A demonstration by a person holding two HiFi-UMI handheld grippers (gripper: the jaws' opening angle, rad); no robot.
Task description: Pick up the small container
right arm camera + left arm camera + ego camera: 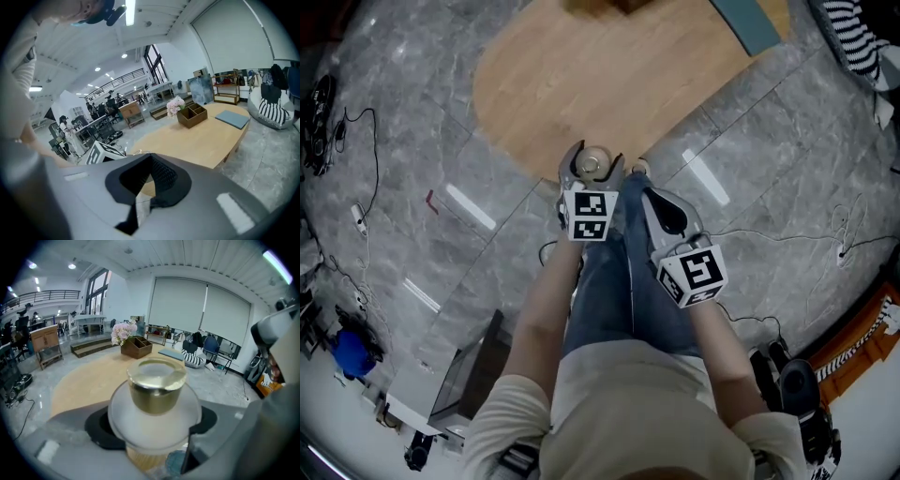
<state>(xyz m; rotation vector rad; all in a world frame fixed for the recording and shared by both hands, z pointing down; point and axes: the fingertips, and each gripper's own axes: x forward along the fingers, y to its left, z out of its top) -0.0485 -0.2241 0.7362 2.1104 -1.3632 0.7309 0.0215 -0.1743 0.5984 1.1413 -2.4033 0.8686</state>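
Observation:
The small container (592, 164), a frosted jar with a gold lid (156, 383), is gripped between the jaws of my left gripper (591, 171) and held in the air near the rounded end of the wooden table (609, 75). In the left gripper view the small container (154, 416) fills the middle, with the dark pads (98, 430) pressed against its sides. My right gripper (640, 171) hangs just to the right of it, over the person's jeans. In its own view the right gripper (143, 199) has its jaws shut together with nothing between them.
A wooden organiser box (192, 115) with pink flowers (176, 105) and a blue-grey pad (232, 118) sit on the table's far part. Cables (356, 169) trail over the grey marble floor. A striped cushion (853, 37) lies at the upper right.

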